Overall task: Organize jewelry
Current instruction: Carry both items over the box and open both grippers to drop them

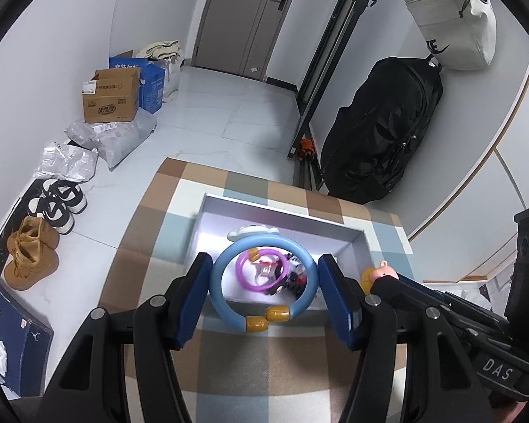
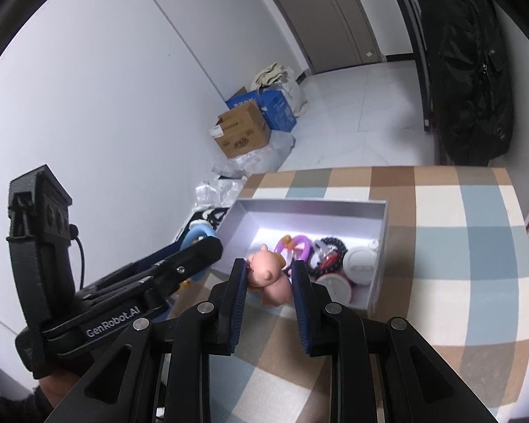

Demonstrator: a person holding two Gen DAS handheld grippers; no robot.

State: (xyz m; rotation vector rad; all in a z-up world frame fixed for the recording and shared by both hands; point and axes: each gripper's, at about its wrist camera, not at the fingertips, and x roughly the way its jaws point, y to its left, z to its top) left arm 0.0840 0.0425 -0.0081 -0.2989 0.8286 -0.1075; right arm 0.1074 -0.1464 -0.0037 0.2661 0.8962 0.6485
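An open white box (image 1: 356, 238) (image 2: 379, 275) sits on a checked tablecloth. Inside lie a purple ring (image 1: 245, 280) (image 2: 301, 243), a black beaded bracelet (image 2: 329, 245) and round white cases (image 2: 359, 261). My left gripper (image 1: 262, 285) is shut on a light blue bangle (image 1: 225, 303) with amber ends and a white cloud charm, over the box's near wall. My right gripper (image 2: 269, 276) is shut on a pink pig-shaped trinket (image 2: 269, 275) (image 1: 384, 271) at the box's near edge.
The table's far edge drops to a tiled floor with cardboard boxes (image 1: 111, 95), plastic bags and shoes (image 1: 31, 253) along the left wall. A black bag (image 1: 381, 130) hangs at the right by a door frame.
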